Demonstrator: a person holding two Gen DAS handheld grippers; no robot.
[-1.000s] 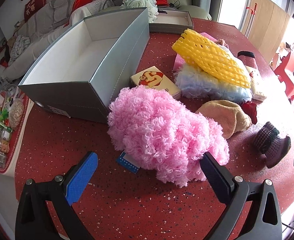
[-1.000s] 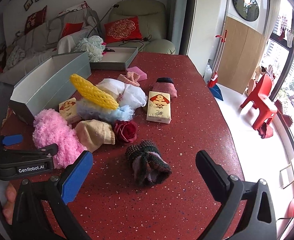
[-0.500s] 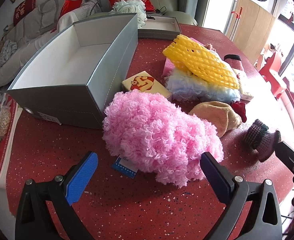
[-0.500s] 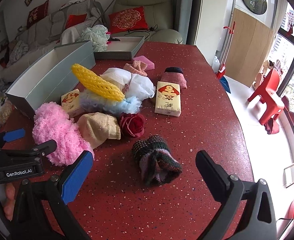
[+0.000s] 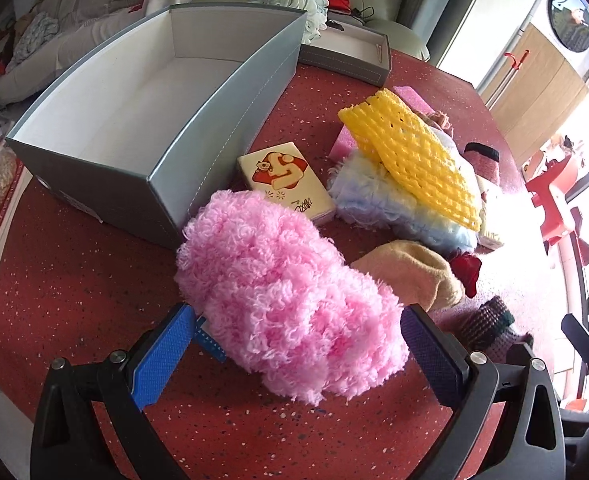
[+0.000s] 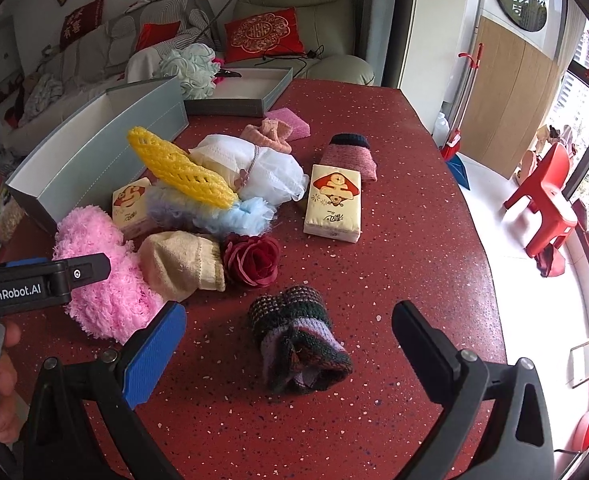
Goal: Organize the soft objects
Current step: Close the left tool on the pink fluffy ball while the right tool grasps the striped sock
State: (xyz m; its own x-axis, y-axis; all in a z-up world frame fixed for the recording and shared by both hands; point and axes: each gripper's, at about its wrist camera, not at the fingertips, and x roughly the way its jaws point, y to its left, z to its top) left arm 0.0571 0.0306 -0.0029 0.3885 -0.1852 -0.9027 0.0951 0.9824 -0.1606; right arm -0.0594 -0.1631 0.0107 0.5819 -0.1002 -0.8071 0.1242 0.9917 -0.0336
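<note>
A fluffy pink yarn bundle [image 5: 286, 300] lies on the red table beside the open grey box [image 5: 94, 140]. My left gripper [image 5: 294, 340] is open, its jaws either side of the bundle's near end. My right gripper [image 6: 290, 344] is open around a dark knitted roll [image 6: 298, 340], not touching it. The pink bundle also shows in the right wrist view [image 6: 102, 272]. A beige knit hat [image 6: 178, 260], a red fabric rose [image 6: 252, 258], a yellow foam net [image 6: 178, 168] on blue fluff [image 6: 214, 212], and white tulle [image 6: 266, 172] lie in a pile.
Two tissue packs [image 6: 334, 204] [image 5: 286, 180] lie among the pile. A grey box lid [image 6: 246, 96] with a pale green pouf [image 6: 190, 68] sits at the table's far end. A pink sponge [image 6: 290, 120] and pink knit pieces [image 6: 350, 156] lie nearby. The table edge curves at right.
My left gripper has moved forward until its jaws flank the pink bundle. My right gripper has moved closer over the dark knitted roll.
</note>
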